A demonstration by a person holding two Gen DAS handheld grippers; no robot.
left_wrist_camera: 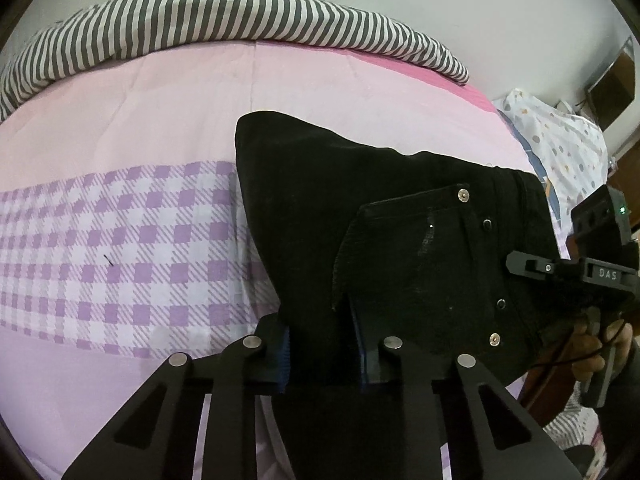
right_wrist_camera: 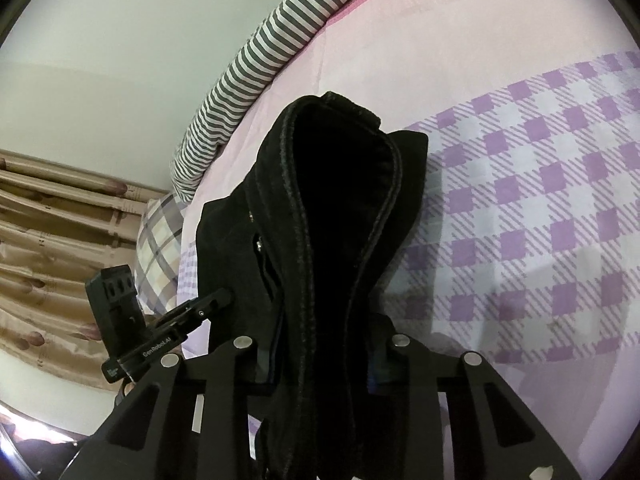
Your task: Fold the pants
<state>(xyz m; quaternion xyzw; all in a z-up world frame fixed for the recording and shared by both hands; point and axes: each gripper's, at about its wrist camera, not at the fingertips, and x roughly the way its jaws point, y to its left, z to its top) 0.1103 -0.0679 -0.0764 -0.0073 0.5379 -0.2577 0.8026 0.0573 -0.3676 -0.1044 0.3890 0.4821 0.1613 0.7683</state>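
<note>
Beyond pants (left_wrist_camera: 360, 208): striped quilt (left_wrist_camera: 224, 12).

The left wrist camera looks forward over its own claw (left_wrist_camera: 320, 344), close to the pants (left_wrist_camera: 380, 216), across the bed (left_wrist_camera: 120, 120) toward the wall. The right wrist camera sits just as close behind its claw (right_wrist_camera: 320, 352), facing the pants (right_wrist_camera: 332, 208) end-on. Both views share pants, bed and striped pillow (left_wrist_camera: 200, 12).

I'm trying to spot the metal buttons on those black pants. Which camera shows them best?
The left wrist view: the pants face the camera flat, showing the pocket and several metal rivets. The right wrist view sees the pants mostly edge-on along the seams, with only one small glint of metal.
</note>
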